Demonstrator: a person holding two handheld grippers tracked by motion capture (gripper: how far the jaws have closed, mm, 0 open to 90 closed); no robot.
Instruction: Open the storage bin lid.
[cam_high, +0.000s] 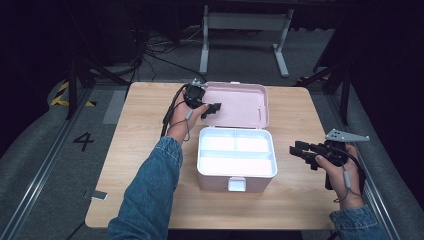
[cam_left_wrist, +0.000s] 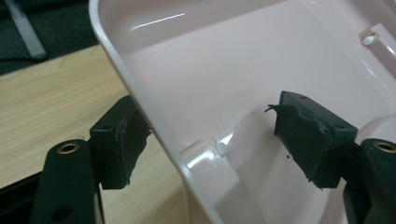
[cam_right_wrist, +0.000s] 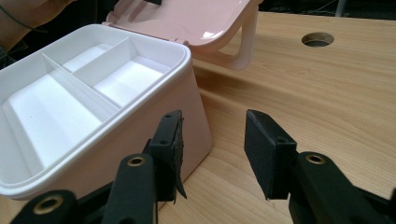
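My left fingers (cam_left_wrist: 116, 140) stand apart on either side of the rim of the lid (cam_left_wrist: 224, 84): one pad sits outside the edge, close against it, the other hangs well inside the pink shell with clear space around it. I read that as a spread, released stance rather than a pinch. From above, the left gripper (cam_high: 212, 109) sits at the lid's left edge, at the back of the box (cam_high: 236, 160).

My right fingers (cam_right_wrist: 261, 149) are also spread, with nothing but bare wood between them; the right gripper (cam_high: 304, 152) hovers just off the box's right side, apart from it.

The box itself sits near the middle of the bench (cam_high: 150, 150), its pink base facing me with the white latch (cam_high: 236, 184) at the front. The lid is swung fully back and lies tilted behind the base, hinged by its pink arms. The white tray (cam_right_wrist: 84, 88) inside is exposed, split by dividers into three compartments, and all of them look bare.

My judgement: opening the box is essentially done, since the lid rests back on its own and my left fingers have let the rim go. What remains, as far as I can tell, is drawing the left hand clear of the lid. No loose items lie on the bench to put in. A cable hole (cam_right_wrist: 317, 39) shows in the bench beyond the box.
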